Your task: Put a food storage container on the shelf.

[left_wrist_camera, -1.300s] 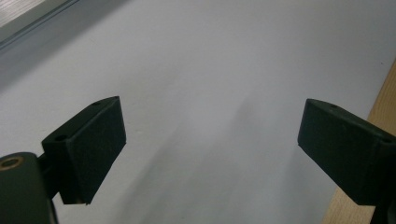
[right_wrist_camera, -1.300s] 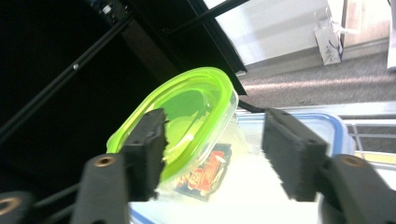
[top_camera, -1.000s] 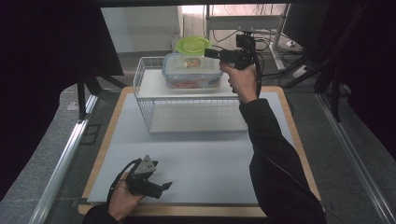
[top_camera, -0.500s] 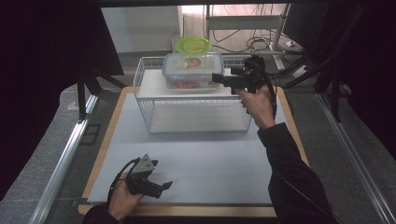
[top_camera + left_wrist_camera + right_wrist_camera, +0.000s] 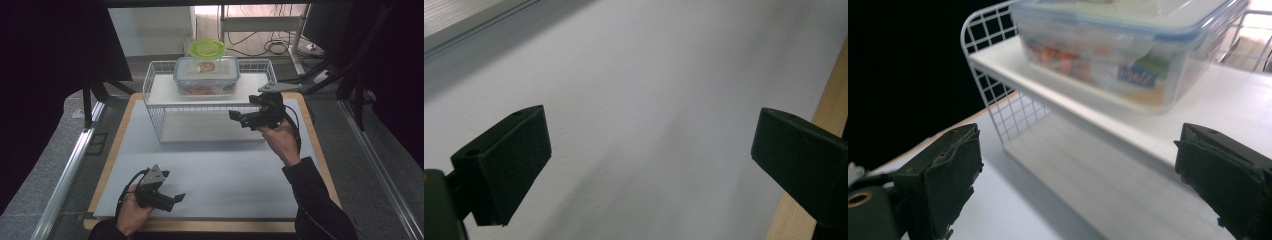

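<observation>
A clear food container with a blue-rimmed lid [image 5: 206, 76] [image 5: 1128, 45] sits on the upper shelf of a white wire rack [image 5: 160, 92] [image 5: 993, 90]. Behind it stands a container with a green lid [image 5: 206, 48]. My right gripper [image 5: 239, 119] [image 5: 1075, 170] is held in the air in front of the rack's right side, open and empty, pointing left toward the rack. My left gripper [image 5: 176, 199] [image 5: 644, 165] rests low over the white mat near the table's front left, open, with nothing between its jaws.
A white mat [image 5: 215, 170] covers the wooden board [image 5: 320, 165], whose edge shows in the left gripper view [image 5: 824, 100]. The rack's lower shelf [image 5: 210, 129] is bare. Cables and metal frame legs lie beyond the table at the back. Dark curtains flank both sides.
My right gripper has drawn back from the container on the rack, moving toward the person and downward, away from the upper shelf. The left gripper has stayed in place.
</observation>
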